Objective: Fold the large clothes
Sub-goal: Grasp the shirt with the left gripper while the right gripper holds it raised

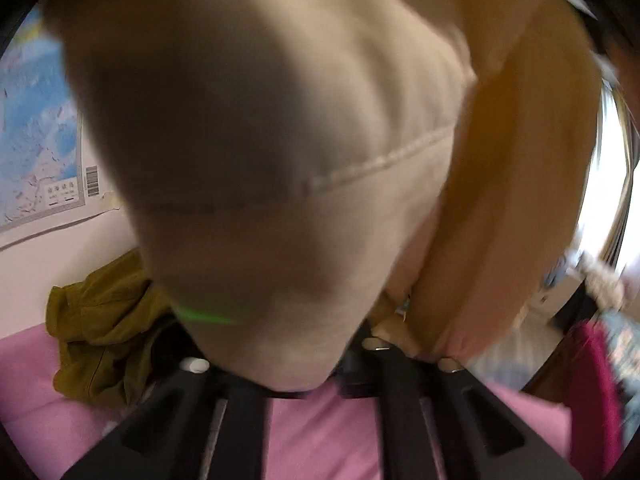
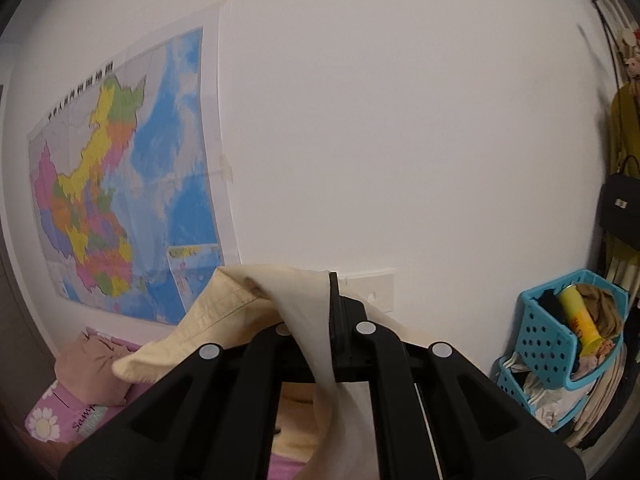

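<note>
A large cream garment (image 1: pixel 280 140) hangs in the air and fills most of the left wrist view, blurred, with a stitched hem across it. My left gripper (image 1: pixel 316 364) is shut on its lower edge above the pink bed (image 1: pixel 320 432). In the right wrist view the same cream garment (image 2: pixel 240 300) drapes over my right gripper (image 2: pixel 320 320), which is shut on a fold of it and raised toward the white wall. The fingertips of both grippers are hidden by cloth.
An olive-green garment (image 1: pixel 100 332) lies crumpled on the pink bed at the left. A map (image 2: pixel 120 184) hangs on the wall. A pink pillow (image 2: pixel 88 368) lies at the bed's head. A blue basket (image 2: pixel 560 328) with items and a black bag (image 2: pixel 620 208) stand at the right.
</note>
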A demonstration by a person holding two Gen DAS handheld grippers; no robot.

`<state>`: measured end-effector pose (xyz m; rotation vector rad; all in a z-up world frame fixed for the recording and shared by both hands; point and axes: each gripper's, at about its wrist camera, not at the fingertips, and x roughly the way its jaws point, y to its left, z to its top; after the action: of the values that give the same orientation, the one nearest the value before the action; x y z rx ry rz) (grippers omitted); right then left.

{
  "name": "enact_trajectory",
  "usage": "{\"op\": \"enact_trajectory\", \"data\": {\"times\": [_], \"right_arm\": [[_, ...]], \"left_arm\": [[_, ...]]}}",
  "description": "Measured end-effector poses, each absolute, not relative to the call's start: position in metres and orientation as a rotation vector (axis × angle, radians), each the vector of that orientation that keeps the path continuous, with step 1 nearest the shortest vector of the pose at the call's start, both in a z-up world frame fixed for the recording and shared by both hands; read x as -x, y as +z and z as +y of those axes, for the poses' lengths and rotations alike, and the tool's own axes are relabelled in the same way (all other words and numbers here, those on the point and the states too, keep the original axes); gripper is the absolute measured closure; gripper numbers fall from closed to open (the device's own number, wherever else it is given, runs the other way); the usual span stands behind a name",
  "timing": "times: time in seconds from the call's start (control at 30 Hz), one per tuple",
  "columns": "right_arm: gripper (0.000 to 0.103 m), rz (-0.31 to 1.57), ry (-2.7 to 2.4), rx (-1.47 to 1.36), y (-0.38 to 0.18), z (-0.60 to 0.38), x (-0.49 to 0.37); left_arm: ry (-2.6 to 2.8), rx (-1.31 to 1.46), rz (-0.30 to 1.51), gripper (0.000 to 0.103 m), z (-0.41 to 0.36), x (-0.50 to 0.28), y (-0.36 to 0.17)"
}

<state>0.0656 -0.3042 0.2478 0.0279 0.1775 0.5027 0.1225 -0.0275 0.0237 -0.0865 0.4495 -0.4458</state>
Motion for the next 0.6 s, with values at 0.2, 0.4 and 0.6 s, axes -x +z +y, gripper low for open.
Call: {"op": "enact_trajectory", "data": {"times": [0.2, 0.4, 0.6], "right_arm": [[0.101, 0.041, 0.524, 0.007, 0.306, -0.322, 0.006], [0.101, -0.151, 0.631, -0.013, 0.356, -0.347, 0.106], [0.101, -0.193, 0.798, -0.058, 0.346, -0.346, 0.157]], "left_arm": [[-0.338, 0.167, 0.199, 0.102, 0.013, -0.079, 0.136], [-0.304, 0.153, -0.05, 0.101, 0.057, 0.032, 0.243], [-0.148, 0.06, -0.164, 0.101, 0.082, 0.148, 0.287]]}}
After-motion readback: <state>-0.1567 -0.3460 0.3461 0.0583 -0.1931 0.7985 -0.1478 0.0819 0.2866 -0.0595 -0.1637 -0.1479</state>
